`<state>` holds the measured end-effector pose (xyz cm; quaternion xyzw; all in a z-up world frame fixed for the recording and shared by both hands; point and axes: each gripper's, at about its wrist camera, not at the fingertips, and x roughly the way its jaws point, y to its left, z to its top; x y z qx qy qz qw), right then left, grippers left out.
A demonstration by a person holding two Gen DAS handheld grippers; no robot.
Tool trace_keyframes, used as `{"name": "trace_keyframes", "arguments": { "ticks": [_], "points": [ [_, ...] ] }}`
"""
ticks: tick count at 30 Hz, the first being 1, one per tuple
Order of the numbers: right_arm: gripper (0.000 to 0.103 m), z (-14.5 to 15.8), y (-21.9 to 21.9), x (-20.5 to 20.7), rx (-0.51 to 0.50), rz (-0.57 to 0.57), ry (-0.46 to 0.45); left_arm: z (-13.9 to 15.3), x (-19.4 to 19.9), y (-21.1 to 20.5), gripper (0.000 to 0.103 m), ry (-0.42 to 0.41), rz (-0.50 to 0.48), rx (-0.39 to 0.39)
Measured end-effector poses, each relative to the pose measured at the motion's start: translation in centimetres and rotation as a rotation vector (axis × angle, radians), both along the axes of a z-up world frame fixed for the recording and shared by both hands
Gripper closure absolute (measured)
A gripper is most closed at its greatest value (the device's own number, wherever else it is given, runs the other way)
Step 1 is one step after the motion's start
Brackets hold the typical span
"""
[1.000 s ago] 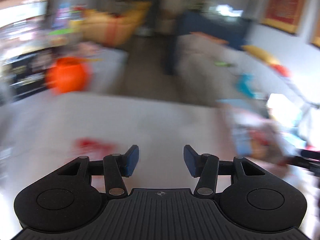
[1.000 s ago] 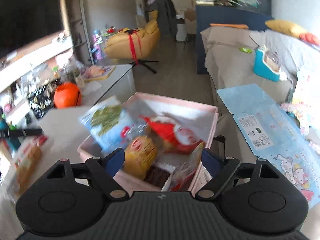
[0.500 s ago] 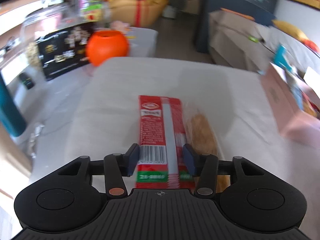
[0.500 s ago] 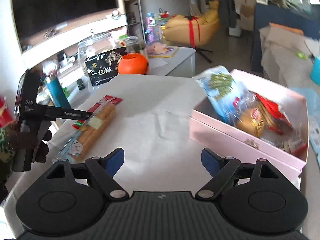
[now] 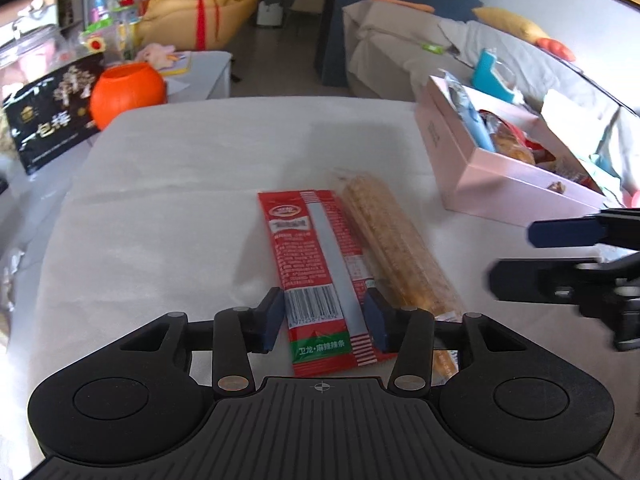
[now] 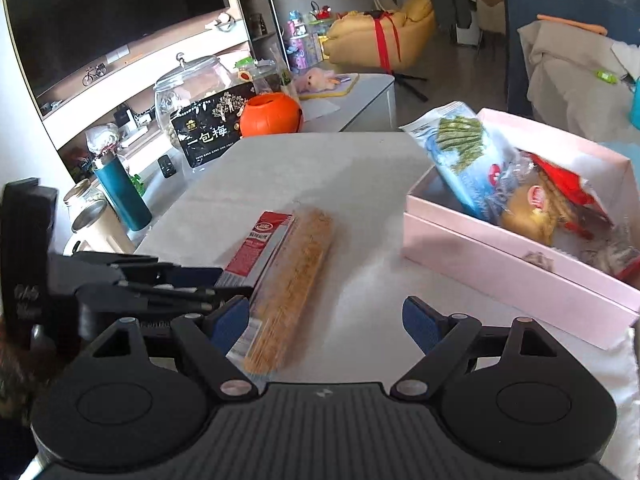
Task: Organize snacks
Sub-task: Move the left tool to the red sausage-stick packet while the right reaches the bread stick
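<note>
White table (image 5: 168, 208) held pink box (image 5: 496, 184), red packet (image 5: 316, 264), bread stick (image 5: 396, 248). Your left gripper (image 5: 325, 320) straddled the packet, unclosed; your right gripper (image 6: 326, 326) gaped wide.

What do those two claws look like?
Both match. The left claw and right claw are black plastic, with blue pads on the fingertips, two round discs, silver rivets, and a ribbed black body with a tiny white mark in the middle.
</note>
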<state>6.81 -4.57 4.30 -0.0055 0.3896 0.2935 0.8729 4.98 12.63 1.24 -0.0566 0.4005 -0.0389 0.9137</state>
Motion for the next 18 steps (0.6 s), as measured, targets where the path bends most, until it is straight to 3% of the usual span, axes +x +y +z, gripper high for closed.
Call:
{"name": "trace_keyframes", "arguments": {
  "ticks": [2,7,9,18],
  "points": [
    [0.026,-0.8,1.2,0.6,-0.013,0.004,0.005,0.0,0.0,0.5,0.052,0.006,0.021,0.0],
    [0.06,-2.1,3.2,0.9,-0.021,0.068,0.038,0.1,-0.1,1.2,0.052,0.016,0.038,-0.011],
    [0.067,-2.0,3.1,0.4,-0.025,0.095,0.028,0.1,-0.1,1.2,0.052,0.018,0.039,-0.01],
    [0.068,-1.6,0.8,-0.9,-0.107,0.064,-0.051,0.0,0.5,1.0,0.051,0.01,0.062,-0.024]
  ]
}}
